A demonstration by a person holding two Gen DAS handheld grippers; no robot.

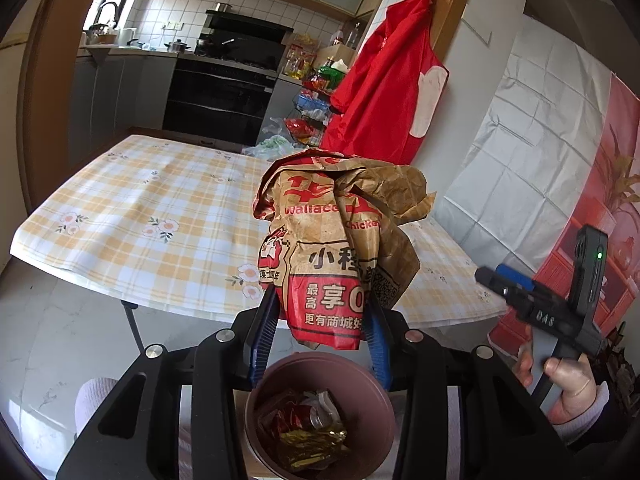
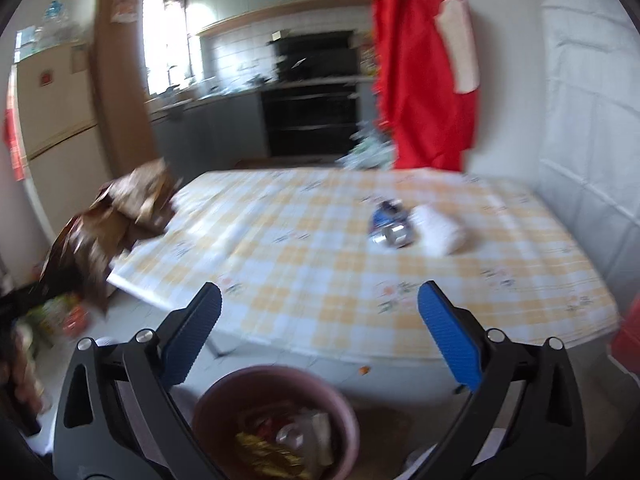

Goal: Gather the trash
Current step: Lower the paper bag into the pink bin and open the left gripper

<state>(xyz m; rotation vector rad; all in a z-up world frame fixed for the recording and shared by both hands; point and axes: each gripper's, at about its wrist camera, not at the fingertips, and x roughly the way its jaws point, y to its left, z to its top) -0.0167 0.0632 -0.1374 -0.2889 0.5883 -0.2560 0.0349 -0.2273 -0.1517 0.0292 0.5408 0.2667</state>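
Observation:
My left gripper [image 1: 320,320] is shut on a crumpled brown and red paper food bag [image 1: 340,240] and holds it above a pink trash bin [image 1: 320,412] that has wrappers inside. The bag also shows blurred at the left of the right wrist view [image 2: 120,228]. My right gripper [image 2: 320,332] is open and empty, above the same bin [image 2: 276,420] at the table's near edge. A crushed blue can [image 2: 390,226] and a white crumpled tissue [image 2: 440,232] lie on the checked tablecloth [image 2: 320,264]. The right gripper shows at the right of the left wrist view [image 1: 486,277].
The table with yellow checked cloth [image 1: 140,216] stands ahead over a pale tiled floor. A red apron [image 1: 384,80] hangs at the far right by a white covered wall. A kitchen with a black oven [image 1: 224,96] lies behind. A fridge [image 2: 52,120] stands left.

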